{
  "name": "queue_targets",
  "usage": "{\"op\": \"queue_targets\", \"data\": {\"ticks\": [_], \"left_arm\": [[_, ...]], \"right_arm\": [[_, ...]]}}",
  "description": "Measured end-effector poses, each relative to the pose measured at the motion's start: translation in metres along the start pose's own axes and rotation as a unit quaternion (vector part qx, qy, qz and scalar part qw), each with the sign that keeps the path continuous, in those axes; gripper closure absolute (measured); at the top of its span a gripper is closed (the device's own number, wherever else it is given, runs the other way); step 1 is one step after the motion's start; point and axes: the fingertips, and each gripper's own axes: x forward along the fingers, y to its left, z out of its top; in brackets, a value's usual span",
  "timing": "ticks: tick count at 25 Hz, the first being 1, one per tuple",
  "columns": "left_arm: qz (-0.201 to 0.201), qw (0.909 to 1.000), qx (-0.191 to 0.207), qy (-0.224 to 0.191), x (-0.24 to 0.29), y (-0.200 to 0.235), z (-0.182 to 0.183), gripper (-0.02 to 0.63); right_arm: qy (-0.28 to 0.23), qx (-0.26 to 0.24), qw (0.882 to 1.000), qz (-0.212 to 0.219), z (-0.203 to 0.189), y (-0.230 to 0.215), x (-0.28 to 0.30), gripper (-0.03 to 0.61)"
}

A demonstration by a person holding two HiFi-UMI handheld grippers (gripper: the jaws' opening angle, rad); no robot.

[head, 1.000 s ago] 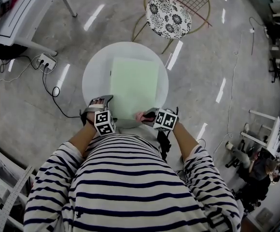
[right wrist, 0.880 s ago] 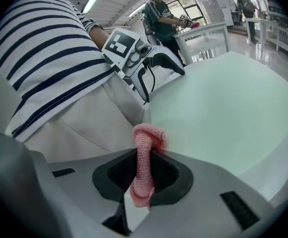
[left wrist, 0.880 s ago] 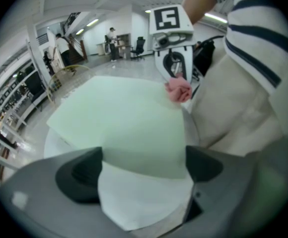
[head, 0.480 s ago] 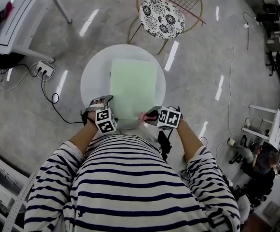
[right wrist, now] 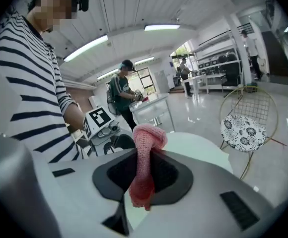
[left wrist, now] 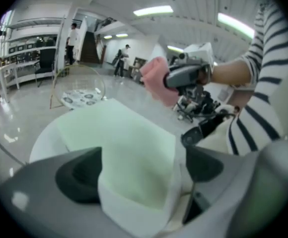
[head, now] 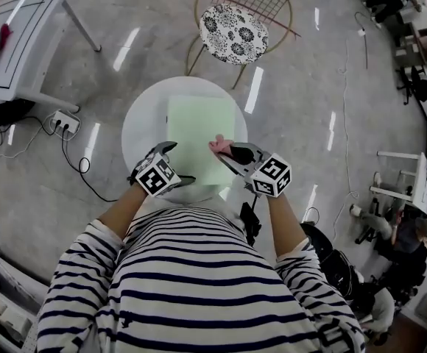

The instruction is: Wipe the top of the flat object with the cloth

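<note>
A pale green flat sheet [head: 199, 127] lies on a round white table [head: 136, 127]. My right gripper [head: 224, 153] is shut on a pink cloth [head: 217, 145] and hangs over the sheet's near right part. In the right gripper view the cloth [right wrist: 146, 143] is pinched between the jaws of that gripper [right wrist: 143, 182] and bulges above them. My left gripper [head: 175, 164] is at the sheet's near left corner. Its jaws [left wrist: 144, 182] stand wide apart with that corner of the sheet [left wrist: 134, 152] between them. The cloth [left wrist: 156, 81] also shows raised above the sheet there.
A wire chair with a floral cushion [head: 233, 24] stands just beyond the table. A power strip [head: 64, 122] and cables lie on the floor to the left. A white table [head: 22, 28] is at far left. People and equipment are at the right.
The right gripper has risen and moved forward with the cloth, from the sheet's near edge to over the sheet. The left gripper has shifted right onto the sheet's near corner.
</note>
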Motion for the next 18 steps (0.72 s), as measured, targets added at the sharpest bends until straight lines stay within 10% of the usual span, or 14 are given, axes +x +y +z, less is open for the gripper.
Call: {"op": "queue_targets", "data": {"ticks": [6,13,18], "left_arm": [[-0.018,0.9923,-0.04,-0.116,-0.037,-0.005,0.053,0.116],[-0.024,0.9613,-0.05,-0.27,-0.097,-0.009,0.093,0.588],[-0.05,0.9528,-0.022,-0.298,-0.126,-0.028,0.104,0.607]], "right_arm": [[-0.082,0.008,0.996,-0.043,0.043,0.028,-0.006,0.525],[-0.16,0.022,0.982,-0.093,0.065,0.062,-0.004,0.525],[-0.202,0.023,0.972,-0.115,0.075,0.09,-0.005,0.525]]}}
